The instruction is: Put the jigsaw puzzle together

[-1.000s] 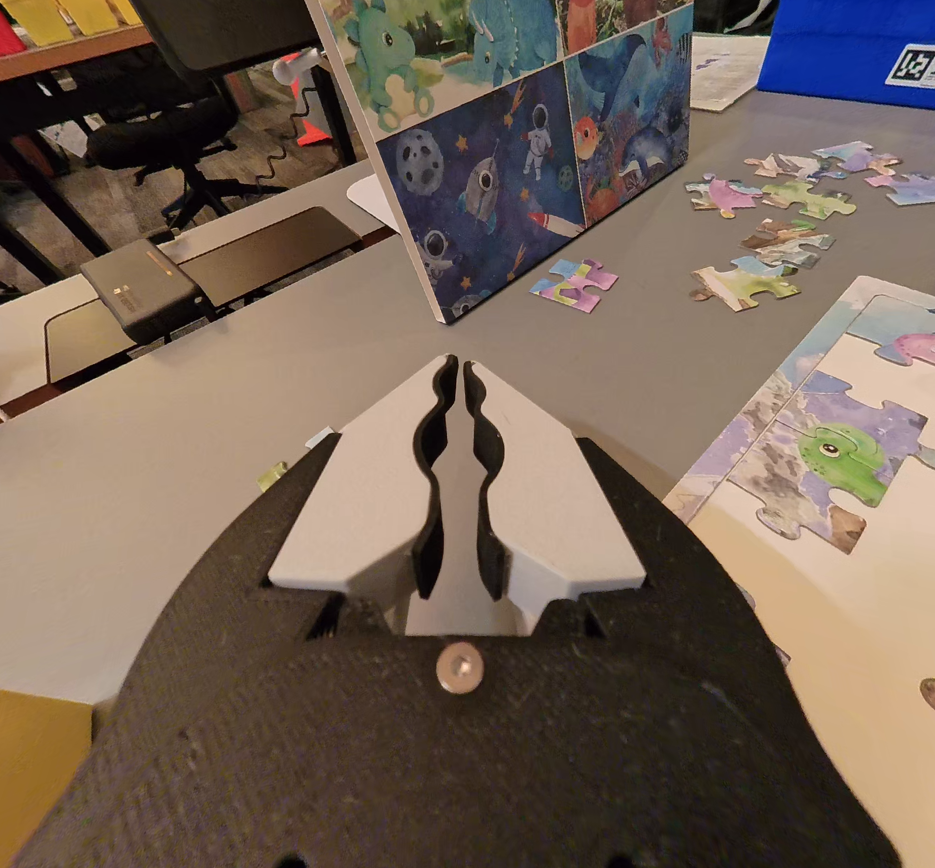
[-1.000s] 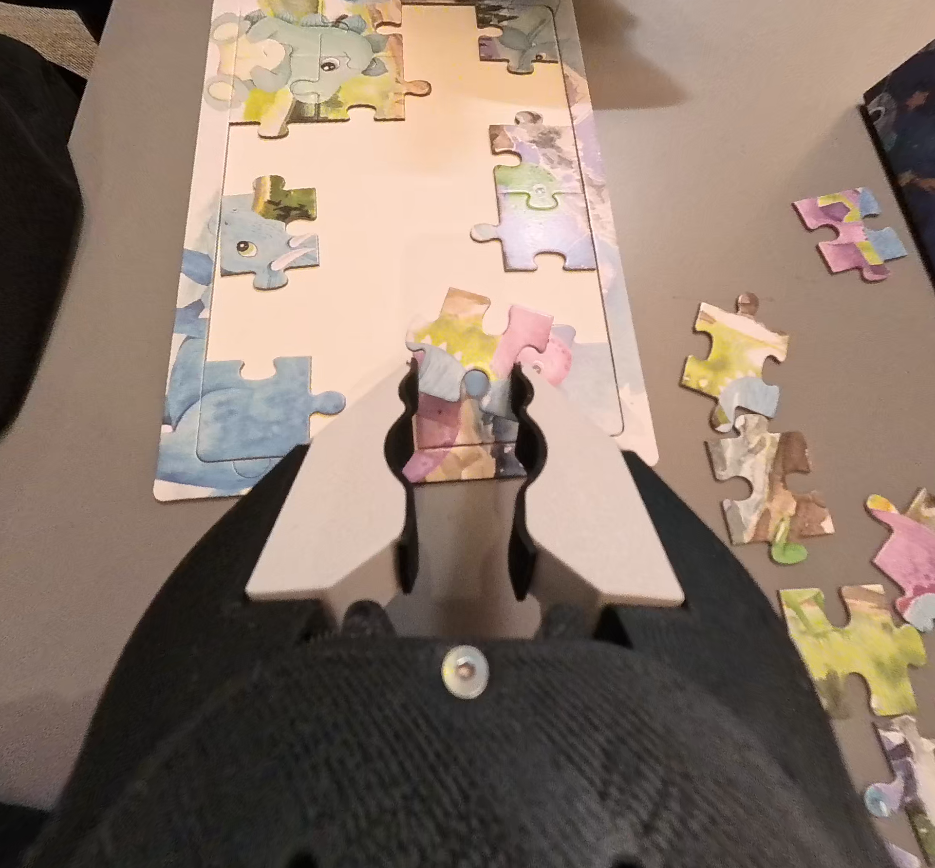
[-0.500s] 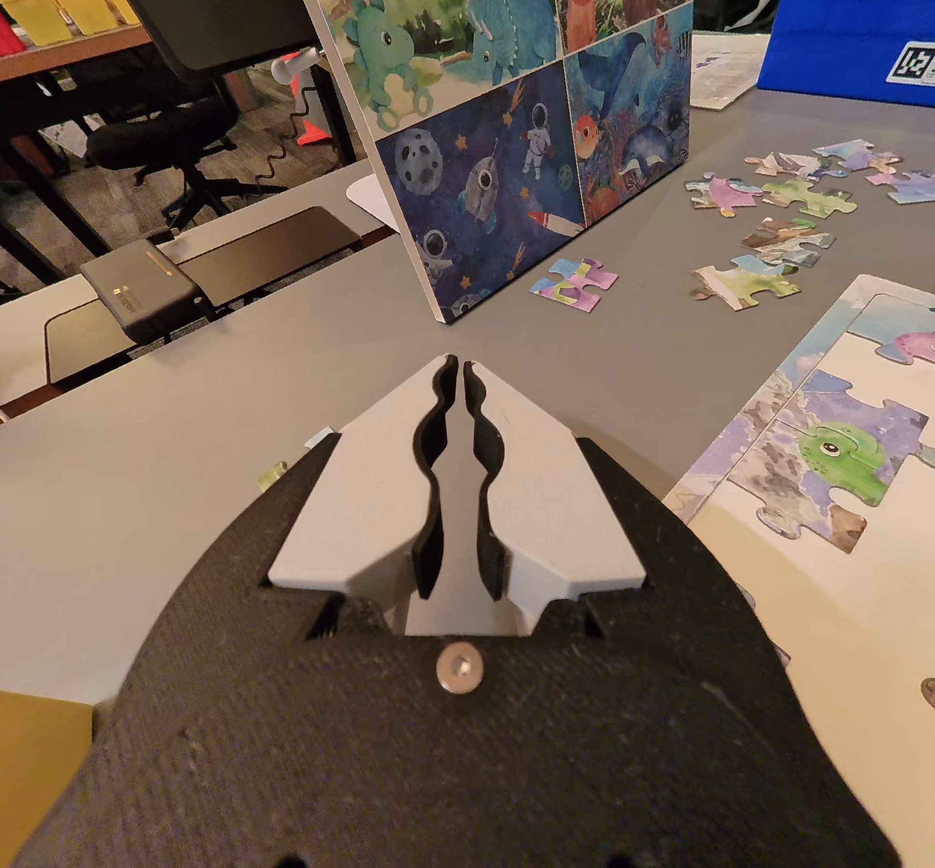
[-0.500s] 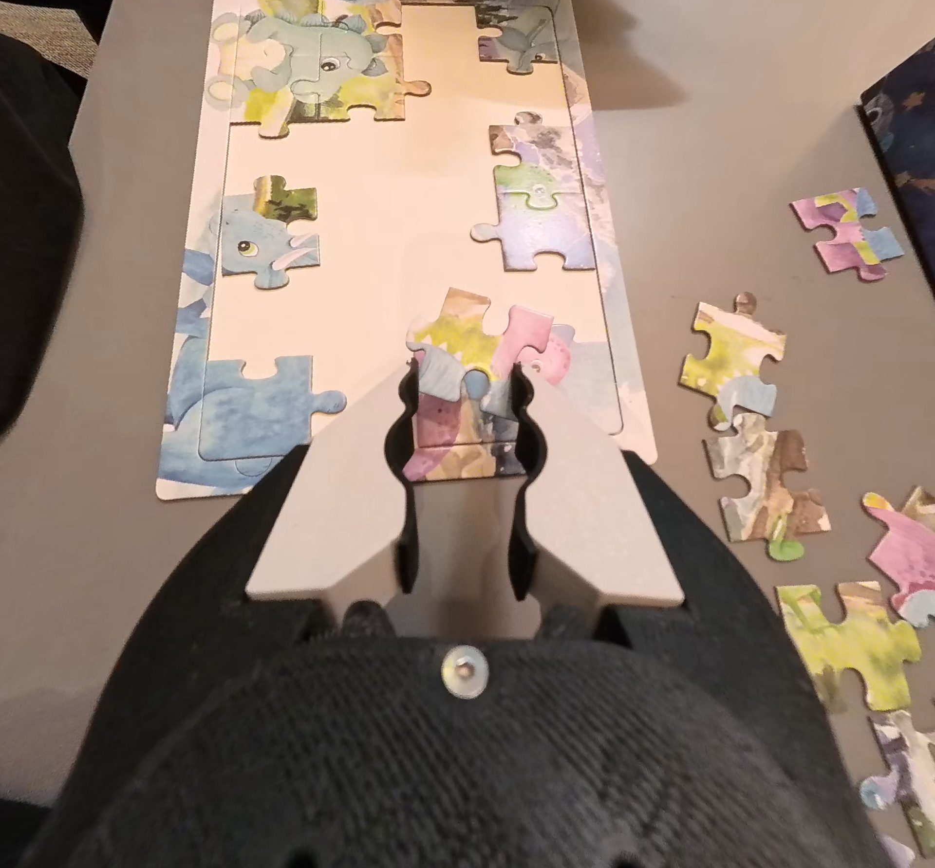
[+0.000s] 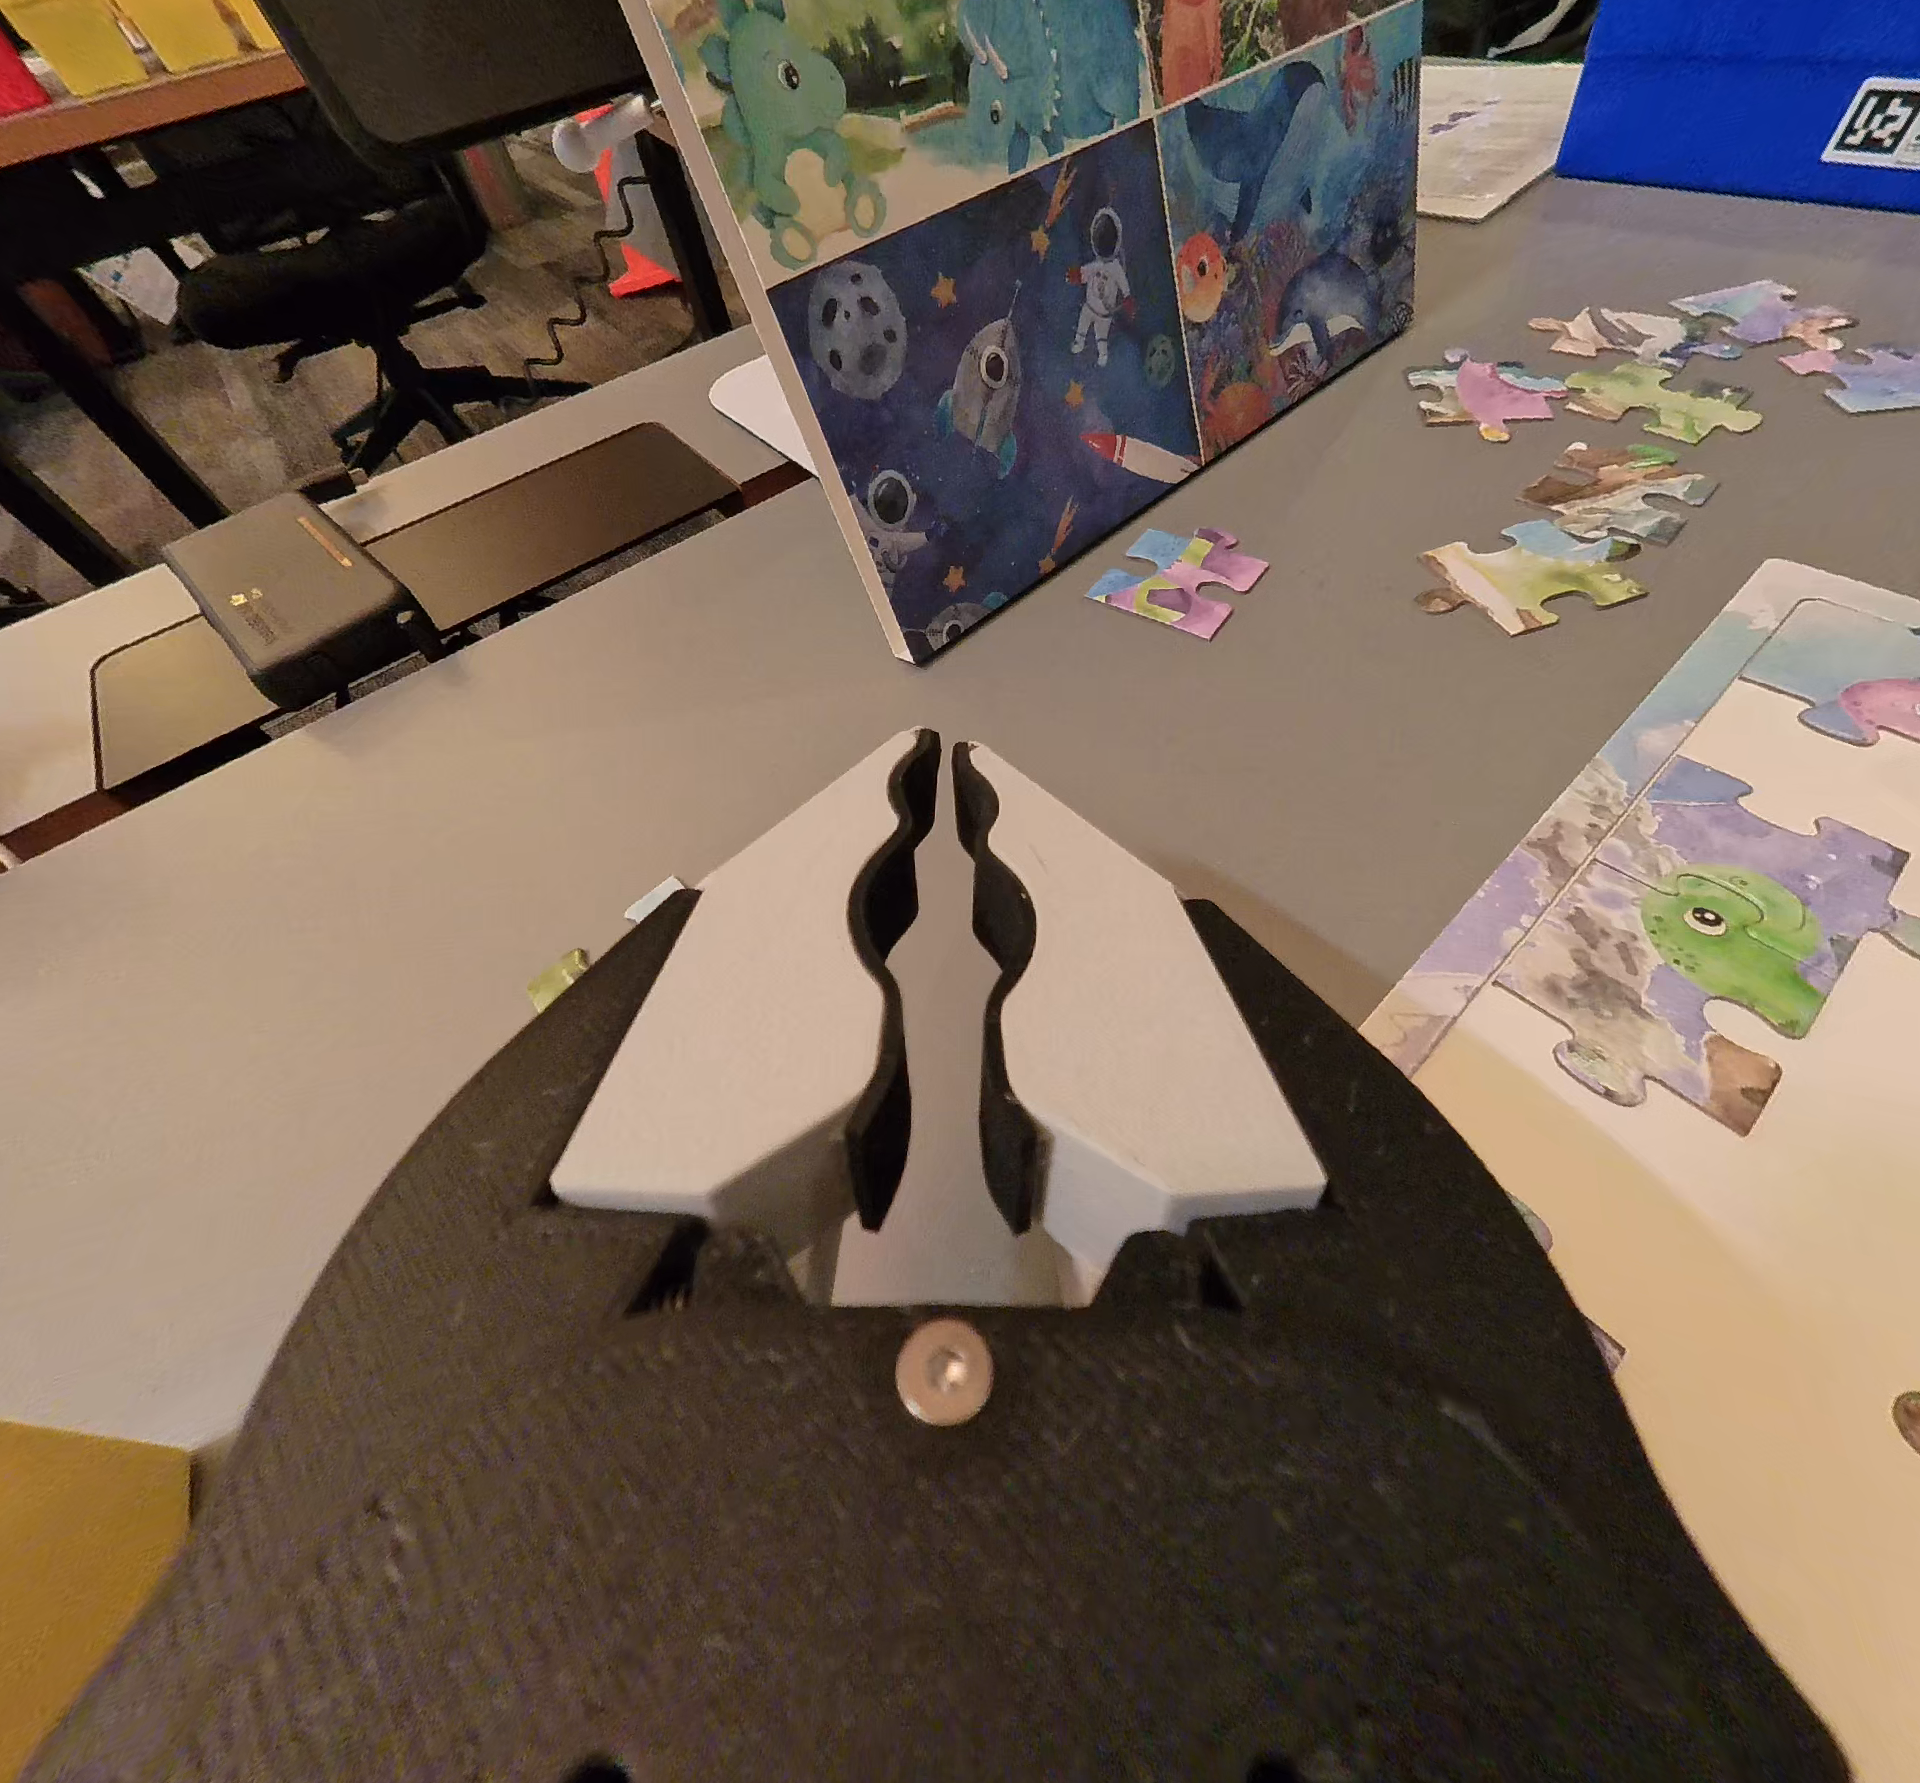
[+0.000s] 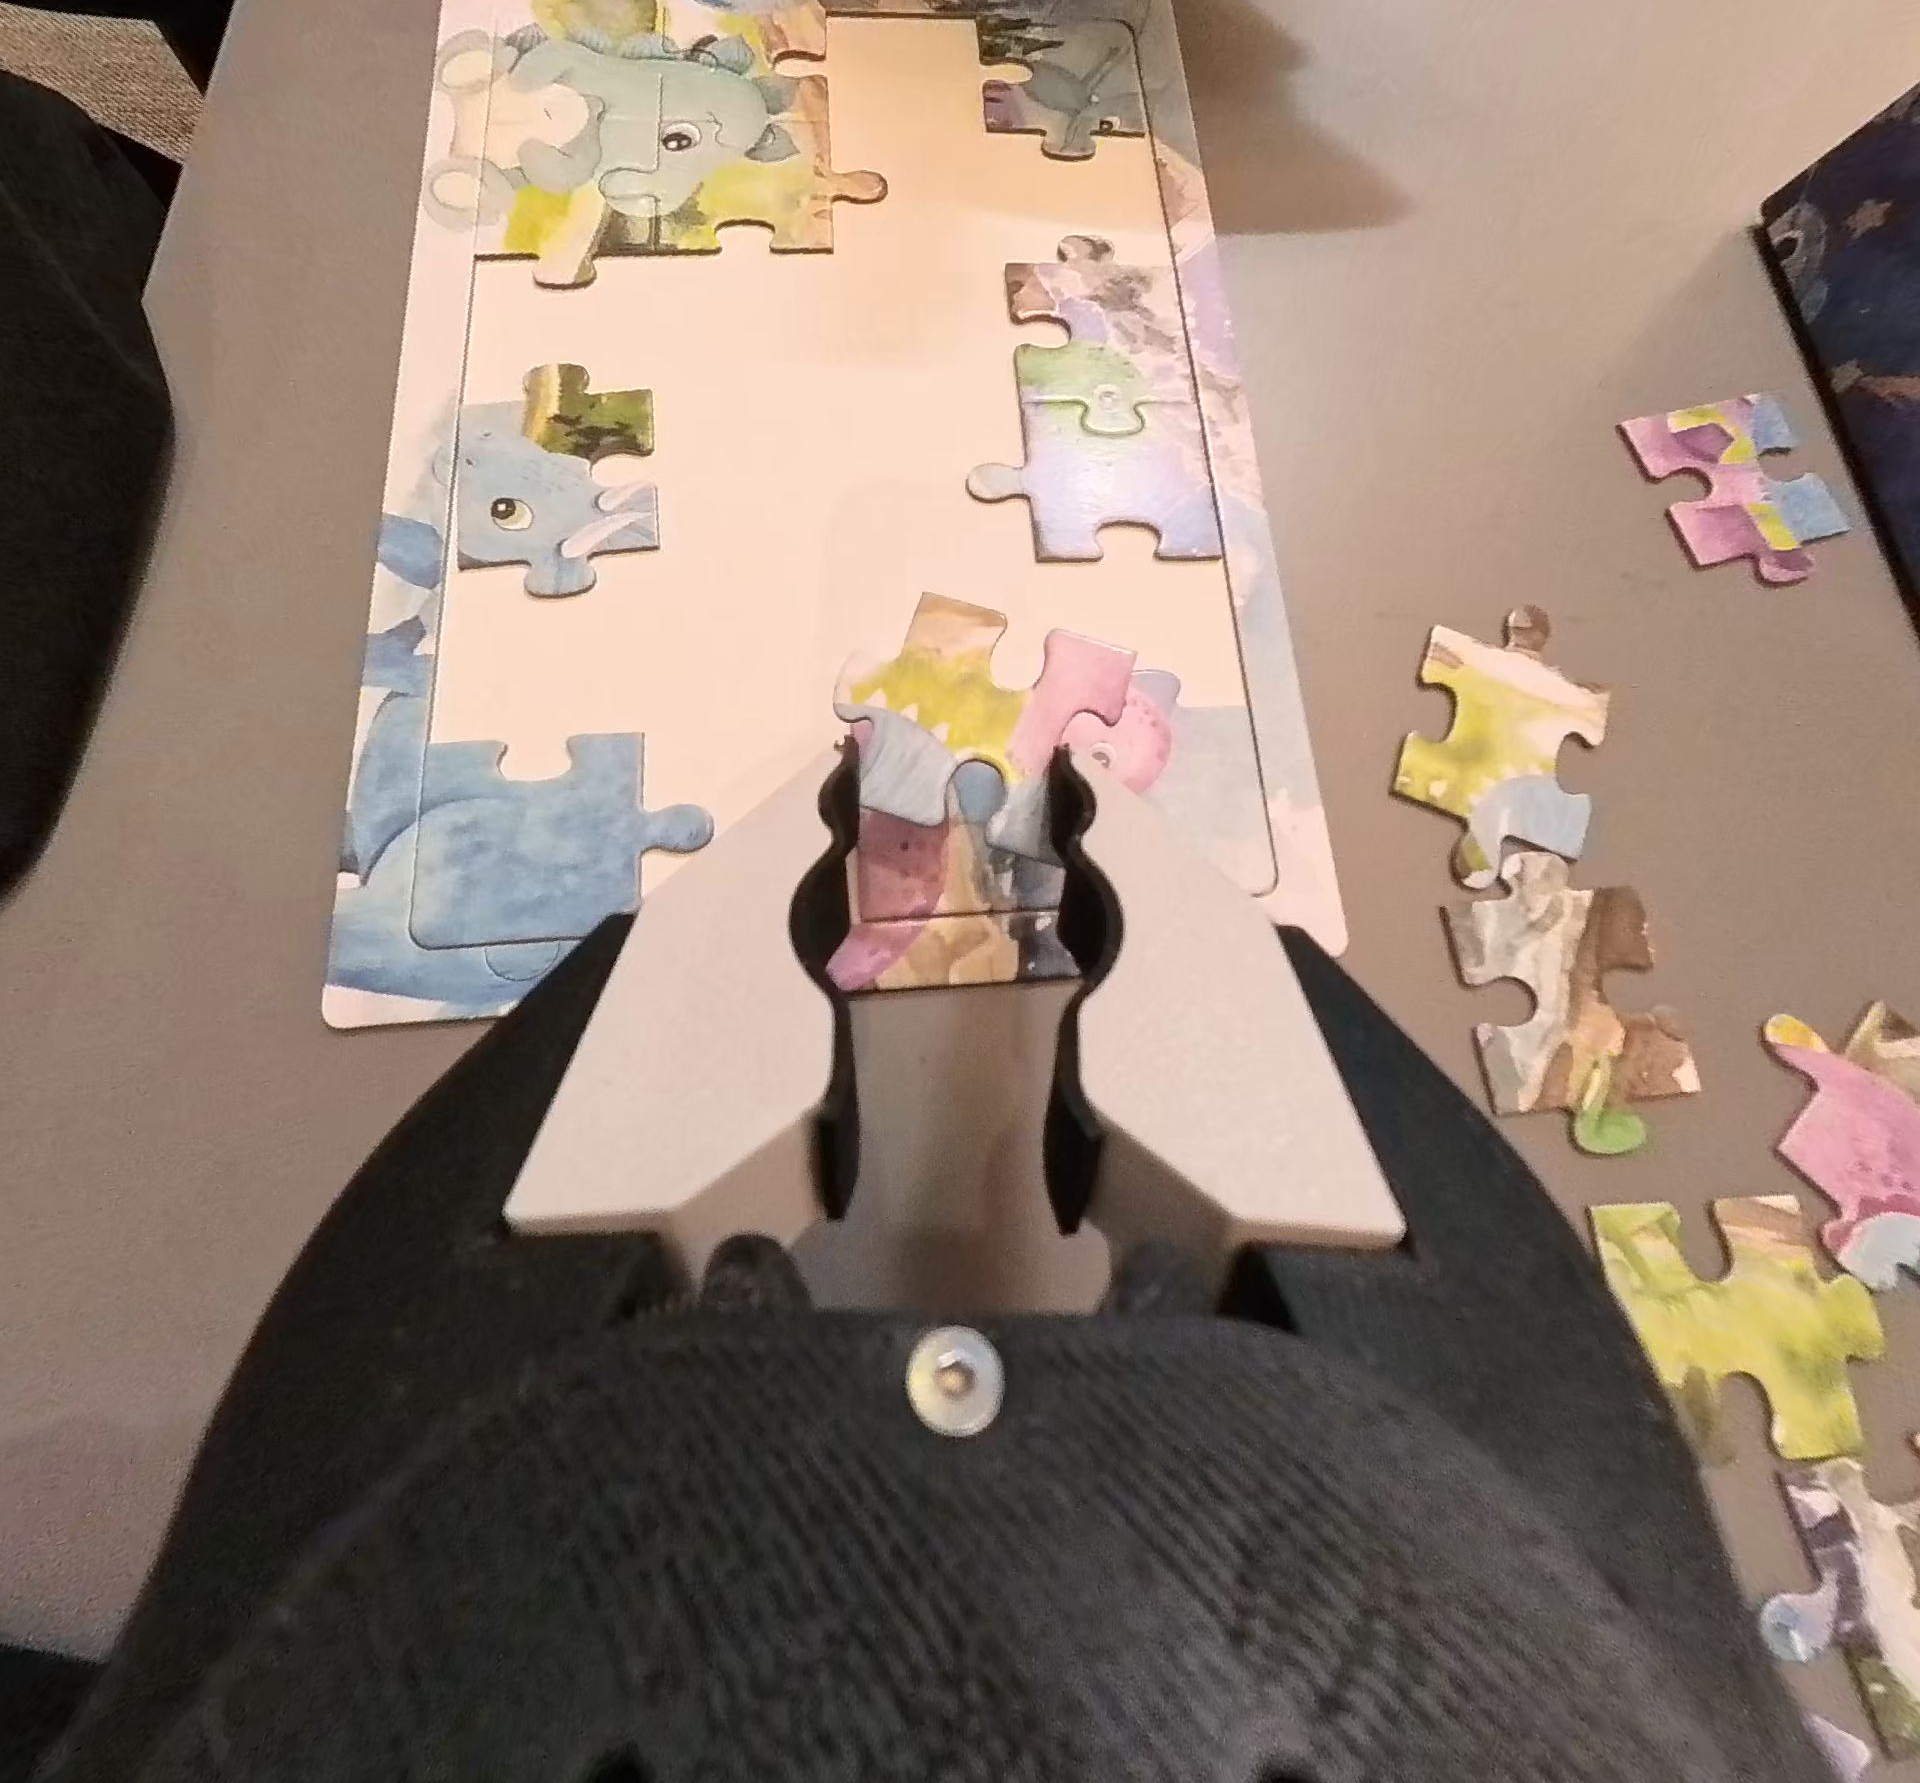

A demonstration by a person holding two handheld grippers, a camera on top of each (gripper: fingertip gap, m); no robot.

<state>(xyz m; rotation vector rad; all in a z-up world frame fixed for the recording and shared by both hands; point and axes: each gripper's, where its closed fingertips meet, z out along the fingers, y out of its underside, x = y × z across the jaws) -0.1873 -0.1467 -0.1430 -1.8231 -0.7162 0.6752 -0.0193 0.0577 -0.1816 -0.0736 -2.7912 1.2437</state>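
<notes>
The puzzle tray [image 6: 790, 445] lies on the grey table with several pieces set in it along its edges. My right gripper [image 6: 954, 757] is shut on a yellow-green, pink and blue puzzle piece [image 6: 971, 705], held over the tray's near right part, above a set purple piece [image 6: 914, 902]. My left gripper [image 5: 935, 746] is shut and empty, over bare table left of the tray [image 5: 1558, 1037]. A green dinosaur piece [image 5: 1725, 944] sits in the tray in the left wrist view.
Loose pieces [image 6: 1496, 746] lie right of the tray, more toward the right edge [image 6: 1735, 1318]. The upright puzzle box [image 5: 1039, 279] stands ahead of the left gripper, a loose piece [image 5: 1179, 582] beside it. A blue bin [image 5: 1745, 40] is at the far right. About 25 centimetres separates my left fingertips from my right.
The right gripper has drifted very slightly with its piece. The left gripper has not moved.
</notes>
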